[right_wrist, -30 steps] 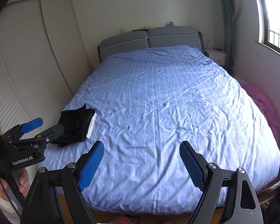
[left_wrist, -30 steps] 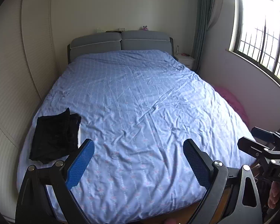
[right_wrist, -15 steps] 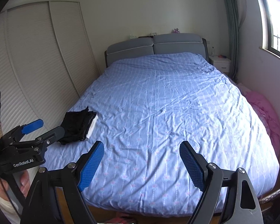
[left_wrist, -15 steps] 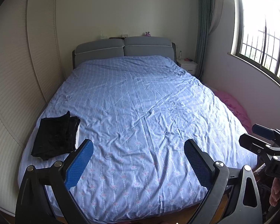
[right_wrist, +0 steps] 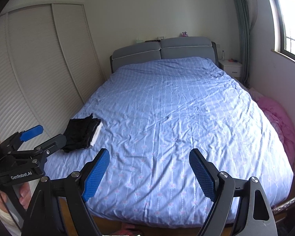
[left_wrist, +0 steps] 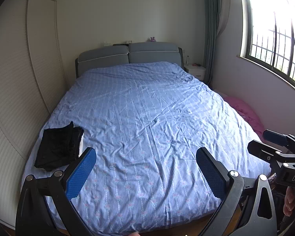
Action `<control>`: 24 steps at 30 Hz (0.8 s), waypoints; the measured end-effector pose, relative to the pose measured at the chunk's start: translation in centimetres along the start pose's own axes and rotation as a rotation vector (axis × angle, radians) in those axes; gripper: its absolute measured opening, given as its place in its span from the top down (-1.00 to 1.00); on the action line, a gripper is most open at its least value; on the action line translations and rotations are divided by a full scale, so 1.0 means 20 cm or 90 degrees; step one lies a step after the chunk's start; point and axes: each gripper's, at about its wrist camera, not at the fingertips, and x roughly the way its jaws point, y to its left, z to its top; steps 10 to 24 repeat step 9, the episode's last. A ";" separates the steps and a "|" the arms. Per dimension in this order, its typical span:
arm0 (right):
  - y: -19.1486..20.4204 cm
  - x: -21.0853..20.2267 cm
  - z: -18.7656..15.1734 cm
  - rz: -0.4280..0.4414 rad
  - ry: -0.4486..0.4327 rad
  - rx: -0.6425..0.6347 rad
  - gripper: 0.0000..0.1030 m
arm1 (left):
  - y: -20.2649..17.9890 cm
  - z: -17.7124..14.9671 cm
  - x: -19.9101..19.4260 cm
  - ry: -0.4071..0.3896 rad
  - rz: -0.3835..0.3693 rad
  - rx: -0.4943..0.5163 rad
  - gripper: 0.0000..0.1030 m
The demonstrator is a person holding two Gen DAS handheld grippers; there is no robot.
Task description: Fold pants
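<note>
Black pants (left_wrist: 59, 147) lie folded in a small stack on the near left corner of the blue bed (left_wrist: 147, 108), with a white piece showing under their right edge (right_wrist: 97, 135). My left gripper (left_wrist: 145, 153) hangs over the foot of the bed, right of the pants and apart from them. Its jaws are opening and nothing is between them. My right gripper (right_wrist: 149, 153) hovers over the bed's foot edge, open and holding nothing. Each gripper shows at the side of the other's view: the left gripper (right_wrist: 44, 136) and the right gripper (left_wrist: 265, 140).
A louvred wardrobe (right_wrist: 29, 68) runs along the bed's left side. A pink blanket (right_wrist: 279, 118) lies between the bed and the window wall on the right. The grey headboard (left_wrist: 127, 55) and a white nightstand (left_wrist: 195, 70) stand at the far end.
Both grippers have drawn back from the bed, so the pants and bed look farther off and the bed's foot edge shows. The left jaws stand slightly wider.
</note>
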 end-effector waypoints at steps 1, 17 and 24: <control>0.00 0.00 0.00 0.000 -0.001 0.000 -0.63 | 0.00 0.00 0.00 -0.003 0.003 0.001 -1.00; 0.00 -0.02 -0.01 -0.006 -0.002 0.006 -0.63 | -0.02 0.00 -0.03 -0.019 0.013 0.008 -1.00; 0.00 -0.02 -0.01 -0.006 -0.002 0.006 -0.63 | -0.02 0.00 -0.03 -0.019 0.013 0.008 -1.00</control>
